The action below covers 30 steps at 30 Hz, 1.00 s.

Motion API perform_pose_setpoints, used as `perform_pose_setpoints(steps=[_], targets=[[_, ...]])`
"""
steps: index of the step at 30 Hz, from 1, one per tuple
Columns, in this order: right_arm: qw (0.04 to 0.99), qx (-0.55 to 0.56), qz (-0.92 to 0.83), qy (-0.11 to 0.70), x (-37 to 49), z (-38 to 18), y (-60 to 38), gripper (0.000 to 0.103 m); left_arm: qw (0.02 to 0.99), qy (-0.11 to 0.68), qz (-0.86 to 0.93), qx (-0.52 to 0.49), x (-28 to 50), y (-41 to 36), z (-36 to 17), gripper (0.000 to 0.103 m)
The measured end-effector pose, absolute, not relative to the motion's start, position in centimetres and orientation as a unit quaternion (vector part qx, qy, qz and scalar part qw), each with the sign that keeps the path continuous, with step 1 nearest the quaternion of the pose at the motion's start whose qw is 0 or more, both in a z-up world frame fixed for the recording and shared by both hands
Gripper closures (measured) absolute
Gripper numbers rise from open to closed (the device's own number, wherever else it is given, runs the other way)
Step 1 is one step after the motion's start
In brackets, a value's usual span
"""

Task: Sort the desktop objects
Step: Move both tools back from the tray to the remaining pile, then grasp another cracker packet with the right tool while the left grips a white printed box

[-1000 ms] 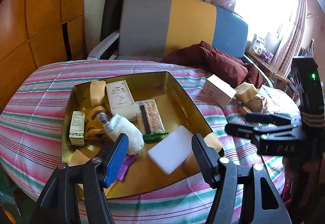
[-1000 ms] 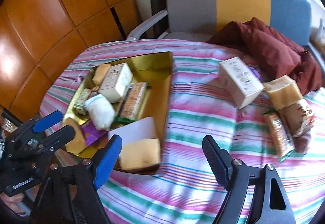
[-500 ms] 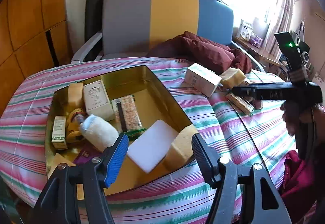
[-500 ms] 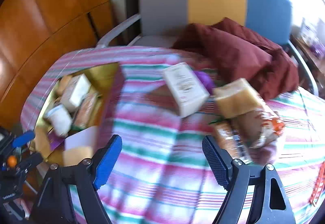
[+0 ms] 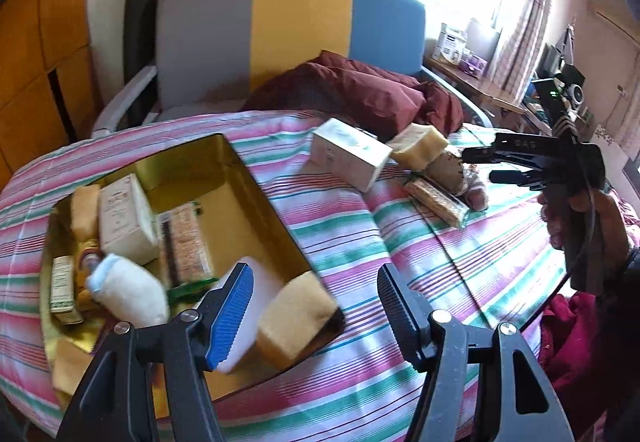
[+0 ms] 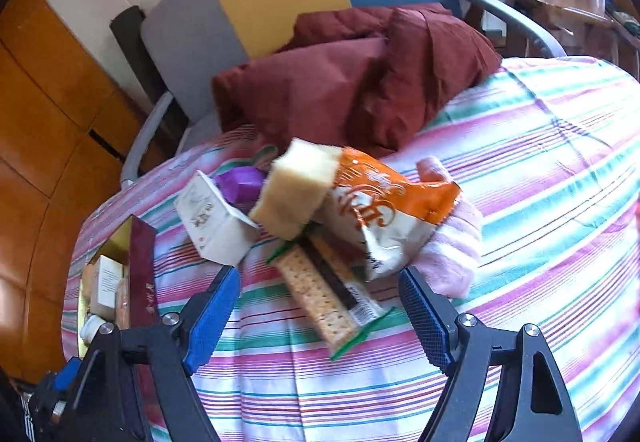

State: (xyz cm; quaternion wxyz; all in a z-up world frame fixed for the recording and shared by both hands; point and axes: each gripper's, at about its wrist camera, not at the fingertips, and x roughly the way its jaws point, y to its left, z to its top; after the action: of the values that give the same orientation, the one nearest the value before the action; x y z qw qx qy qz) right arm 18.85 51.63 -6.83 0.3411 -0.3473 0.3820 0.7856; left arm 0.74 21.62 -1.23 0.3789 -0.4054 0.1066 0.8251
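Note:
A gold tray [image 5: 256, 185] on the striped table holds boxes, a cracker pack, a white roll, a white block and a tan sponge [image 5: 294, 314]. My left gripper [image 5: 316, 306] is open and empty above the tray's near right corner. My right gripper [image 6: 320, 306] is open and empty, just in front of a cracker pack [image 6: 324, 294]. Behind that pack lie an orange-and-white snack bag [image 6: 384, 213], a tan sponge [image 6: 298, 189], a white box [image 6: 212, 217], a purple item [image 6: 240, 183] and a pink cloth [image 6: 456, 246]. The right gripper also shows in the left wrist view [image 5: 476, 163].
A chair with a grey, yellow and blue back [image 5: 288, 25] stands behind the table with a maroon cushion [image 6: 352, 81] on its seat. Wooden panels [image 6: 48, 81] line the left wall. A shelf with small items [image 5: 472, 65] is at the far right.
My right gripper has swung right and forward, from the tray to the pile of loose objects. My left gripper has shifted slightly right over the tray. Both stay open.

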Motion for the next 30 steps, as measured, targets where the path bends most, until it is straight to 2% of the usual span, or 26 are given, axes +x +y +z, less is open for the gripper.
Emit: perform_pose_setpoints(steps=[10,21,22,23,24,27,30], targets=[[0.333,-0.444,0.777,0.296,15.0,-9.7,51.0,0.021,0.408,0.109,0.806,-0.415,0.6,24.4,-1.7,0.038],[0.319,-0.502,0.765,0.246,13.1,-12.3,51.4,0.022,0.412,0.093,0.797,-0.432,-2.1,26.2,-1.7,0.038],[0.318,-0.506,0.764,0.245,13.0,-12.5,51.5,0.023,0.411,0.089,0.795,-0.436,-2.6,26.5,-1.6,0.038],[0.313,-0.511,0.762,0.244,12.9,-12.7,51.5,0.030,0.412,0.086,0.793,-0.440,-2.9,26.7,-1.7,0.038],[0.306,-0.518,0.761,0.242,12.7,-12.9,51.4,0.043,0.412,0.083,0.790,-0.446,-3.3,27.0,-1.8,0.038],[0.287,-0.534,0.763,0.224,12.2,-13.1,50.6,0.049,0.402,0.066,0.783,-0.469,-4.8,27.8,-2.3,0.038],[0.281,-0.543,0.761,0.217,12.2,-13.1,50.2,0.050,0.398,0.046,0.773,-0.491,-6.1,28.5,-3.0,0.038]])
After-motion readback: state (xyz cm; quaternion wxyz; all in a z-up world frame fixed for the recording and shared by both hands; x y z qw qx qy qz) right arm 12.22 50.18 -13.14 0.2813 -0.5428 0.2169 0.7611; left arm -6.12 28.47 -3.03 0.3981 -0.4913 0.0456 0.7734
